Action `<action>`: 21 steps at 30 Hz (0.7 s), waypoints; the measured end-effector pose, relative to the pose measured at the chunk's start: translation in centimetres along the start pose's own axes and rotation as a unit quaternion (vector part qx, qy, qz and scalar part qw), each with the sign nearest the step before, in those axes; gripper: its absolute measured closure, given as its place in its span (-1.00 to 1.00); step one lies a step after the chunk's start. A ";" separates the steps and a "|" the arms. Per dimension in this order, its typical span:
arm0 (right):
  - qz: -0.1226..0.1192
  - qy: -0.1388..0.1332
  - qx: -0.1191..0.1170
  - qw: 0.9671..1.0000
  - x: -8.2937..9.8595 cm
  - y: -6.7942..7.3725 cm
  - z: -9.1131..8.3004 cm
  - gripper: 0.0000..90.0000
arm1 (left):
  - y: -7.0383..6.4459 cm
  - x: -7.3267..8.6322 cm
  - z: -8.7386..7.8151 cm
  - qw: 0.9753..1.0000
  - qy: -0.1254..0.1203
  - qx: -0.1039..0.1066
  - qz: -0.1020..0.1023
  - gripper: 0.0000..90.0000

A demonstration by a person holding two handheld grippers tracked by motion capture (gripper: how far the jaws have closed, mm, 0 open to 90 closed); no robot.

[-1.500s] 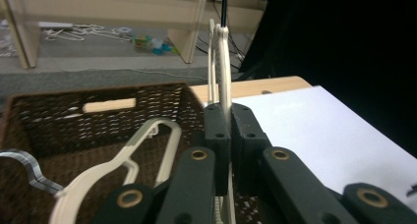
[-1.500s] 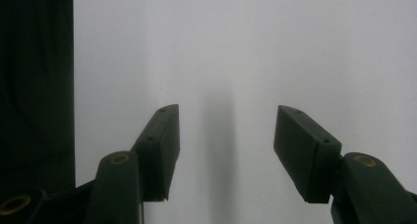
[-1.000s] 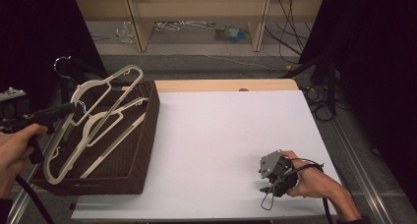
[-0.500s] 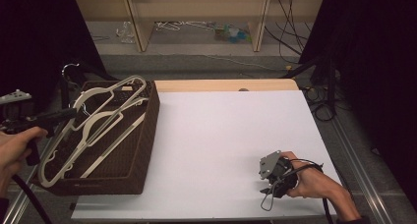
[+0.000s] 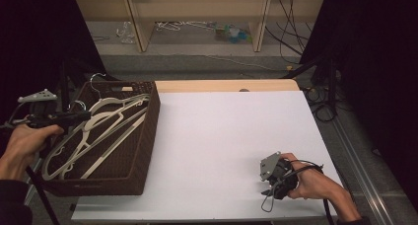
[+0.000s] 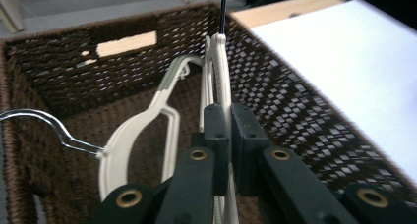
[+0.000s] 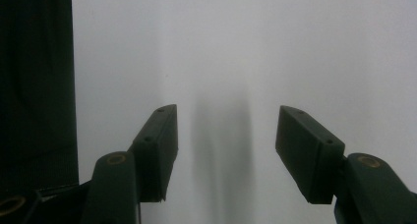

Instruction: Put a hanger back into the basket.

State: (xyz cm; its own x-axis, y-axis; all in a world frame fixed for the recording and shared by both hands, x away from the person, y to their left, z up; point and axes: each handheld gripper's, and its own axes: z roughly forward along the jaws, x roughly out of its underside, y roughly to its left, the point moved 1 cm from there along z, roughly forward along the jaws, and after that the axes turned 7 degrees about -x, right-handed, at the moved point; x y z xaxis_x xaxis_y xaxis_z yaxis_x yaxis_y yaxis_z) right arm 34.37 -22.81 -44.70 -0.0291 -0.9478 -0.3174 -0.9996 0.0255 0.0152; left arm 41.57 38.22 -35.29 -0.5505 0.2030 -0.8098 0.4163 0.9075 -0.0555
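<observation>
Now that we've lowered the white hanger (image 6: 220, 81) back inside the basket (image 5: 148, 136), left claw (image 6: 230, 135) stays clamped on it; right claw (image 7: 226, 150) gapes empty.

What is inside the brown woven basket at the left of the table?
The basket contains several white hangers lying crossed; the left gripper is shut on one. At least one has a metal hook. The basket floor beneath them is partly covered.
</observation>
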 end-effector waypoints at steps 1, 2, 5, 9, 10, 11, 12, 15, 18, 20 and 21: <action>-0.001 0.001 0.000 1.000 0.0 0.0 0.0 -0.06 | 0.2 0.0 0.2 1.000 0.000 -0.004 0.005 0.91; 0.000 0.001 0.001 1.000 0.0 0.0 0.0 -0.06 | 0.4 0.1 0.2 1.000 0.000 -0.008 0.006 0.91; 0.002 0.001 0.001 1.000 0.1 0.0 0.0 -0.06 | 1.1 0.5 0.2 0.999 -0.002 -0.025 0.021 0.90; 0.003 0.004 -0.002 1.000 0.1 0.1 0.0 -0.06 | 1.5 1.4 0.5 0.998 0.000 -0.038 0.054 0.87; 0.003 0.003 -0.002 1.000 0.0 0.0 0.0 -0.06 | 1.6 1.5 0.5 0.998 0.009 -0.042 0.054 0.86; 0.003 0.003 -0.002 1.000 0.0 0.0 0.0 -0.06 | 1.6 1.7 0.6 0.998 0.008 -0.041 0.047 0.86; 0.003 0.003 -0.002 1.000 0.0 0.0 0.0 -0.06 | 1.7 1.9 0.6 0.997 0.014 -0.048 0.052 0.85; 0.006 0.004 -0.003 1.000 0.0 0.1 0.1 -0.06 | 2.1 2.5 1.0 0.995 0.044 -0.078 0.045 0.83; 0.010 0.003 -0.007 1.000 0.1 0.1 0.2 -0.07 | 2.4 2.9 0.9 0.993 0.070 -0.087 0.042 0.82; 0.009 0.004 -0.005 1.000 0.1 0.1 0.2 -0.07 | 2.5 3.1 0.9 0.989 0.081 -0.119 0.037 0.76; 0.006 0.002 -0.005 1.000 0.1 0.0 0.2 -0.07 | 2.5 3.1 0.8 0.989 0.076 -0.118 0.033 0.68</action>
State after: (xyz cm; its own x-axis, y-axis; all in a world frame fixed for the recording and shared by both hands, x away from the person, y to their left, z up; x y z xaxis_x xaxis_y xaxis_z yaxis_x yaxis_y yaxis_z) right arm 34.39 -22.83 -44.92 -0.0417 -0.9489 -0.3128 -0.9990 0.0343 0.0291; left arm 41.52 40.81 -38.42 -0.6380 0.3016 -0.7085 0.2839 0.9474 0.1477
